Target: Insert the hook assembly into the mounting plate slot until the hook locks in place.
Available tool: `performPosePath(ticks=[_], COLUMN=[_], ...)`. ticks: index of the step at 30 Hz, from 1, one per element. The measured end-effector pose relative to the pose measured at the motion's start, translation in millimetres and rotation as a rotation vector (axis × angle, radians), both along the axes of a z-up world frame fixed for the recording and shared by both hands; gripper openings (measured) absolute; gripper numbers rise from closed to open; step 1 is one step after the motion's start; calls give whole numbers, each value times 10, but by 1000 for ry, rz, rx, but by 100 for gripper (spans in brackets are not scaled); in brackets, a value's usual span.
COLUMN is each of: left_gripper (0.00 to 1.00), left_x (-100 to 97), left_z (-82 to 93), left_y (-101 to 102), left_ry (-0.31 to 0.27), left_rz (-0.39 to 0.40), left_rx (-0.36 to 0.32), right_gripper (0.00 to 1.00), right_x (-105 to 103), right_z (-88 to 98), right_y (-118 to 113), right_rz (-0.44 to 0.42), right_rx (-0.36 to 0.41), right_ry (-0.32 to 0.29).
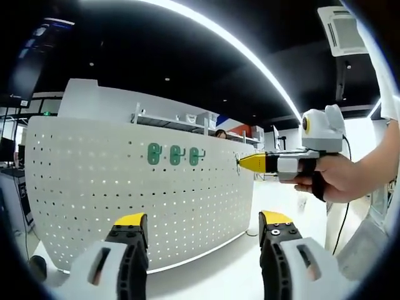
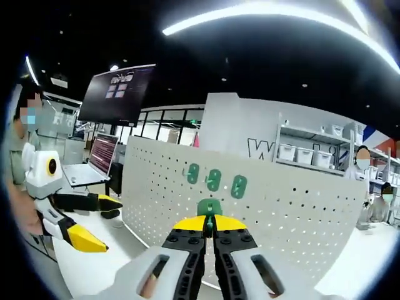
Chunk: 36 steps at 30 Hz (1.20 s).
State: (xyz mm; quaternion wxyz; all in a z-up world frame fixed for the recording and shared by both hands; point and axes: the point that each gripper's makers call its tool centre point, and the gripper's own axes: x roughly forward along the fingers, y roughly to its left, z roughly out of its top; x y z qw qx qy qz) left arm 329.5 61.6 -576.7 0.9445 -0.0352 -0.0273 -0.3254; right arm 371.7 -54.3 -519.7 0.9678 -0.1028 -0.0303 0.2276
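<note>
White pegboard (image 2: 269,206) stood upright on the table, three green hooks (image 2: 214,179) already hung in a row, fourth green hook (image 2: 209,207) pinched in the closed right gripper (image 2: 210,224) near the board, left gripper (image 1: 206,220) held open, nothing in it

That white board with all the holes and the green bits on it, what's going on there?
A person holds a two-jaw gripper in each hand, working at a white pegboard. Three green hooks already hang on it in a row. The right gripper has its jaws shut on another green hook, held up close to the board below that row; whether it touches yet is unclear. The left gripper is open and holds nothing, facing the board.
</note>
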Motion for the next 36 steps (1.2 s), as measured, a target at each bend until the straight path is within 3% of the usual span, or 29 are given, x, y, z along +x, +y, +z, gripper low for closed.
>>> performPosePath(ticks=[11, 20, 36], left_gripper=[74, 73, 73], left_x=[-18, -20, -39], left_z=[3, -8, -51], left_y=[23, 7, 31], left_ry=[-2, 3, 22], left_rz=[9, 4, 11], left_rx=[-2, 5, 11], right_gripper=[1, 1, 1], right_x=[193, 398, 666], right_z=[67, 111, 195], right_y=[-209, -396, -503], right_rz=[-75, -145, -172], right_rx=[42, 119, 173], right_ry=[8, 24, 22])
